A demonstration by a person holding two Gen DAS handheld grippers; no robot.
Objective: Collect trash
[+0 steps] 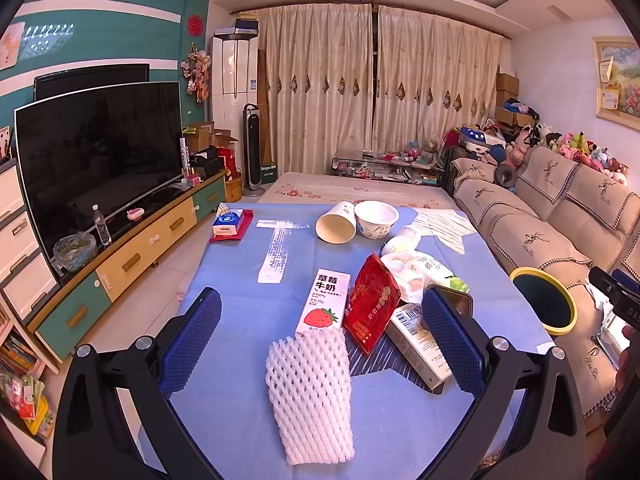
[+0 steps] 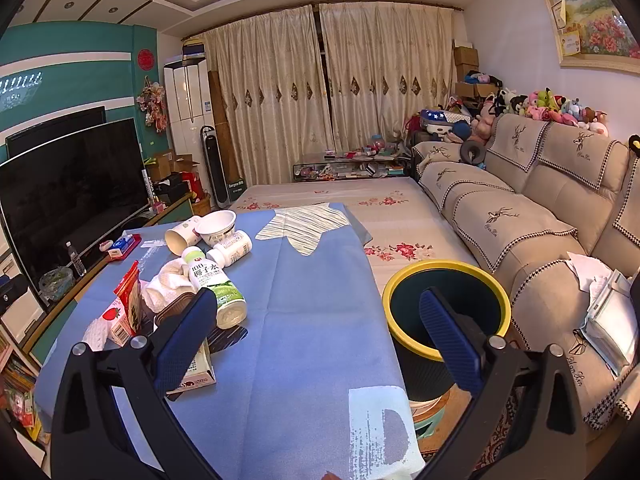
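Trash lies on a blue cloth point(image 1: 240, 280) over the table. A white foam fruit net point(image 1: 310, 396) lies nearest, between the open fingers of my left gripper point(image 1: 322, 328). Behind it are a strawberry milk carton point(image 1: 323, 300), a red snack bag point(image 1: 370, 304), a white box point(image 1: 416, 340), a paper cup point(image 1: 336, 222) on its side and a white bowl point(image 1: 376, 218). A green-and-white drink bottle point(image 2: 214, 286) lies beside crumpled tissue point(image 2: 164, 284). My right gripper point(image 2: 316, 332) is open over bare cloth. A dark bin with a yellow rim point(image 2: 446, 304) stands right of the table.
A beige sofa point(image 2: 520, 216) with soft toys runs along the right wall. A television point(image 1: 100, 152) on a low cabinet stands left. A floral-covered bed or platform point(image 2: 360, 200) lies beyond the table. A tissue pack point(image 1: 228, 222) sits at the table's far left corner.
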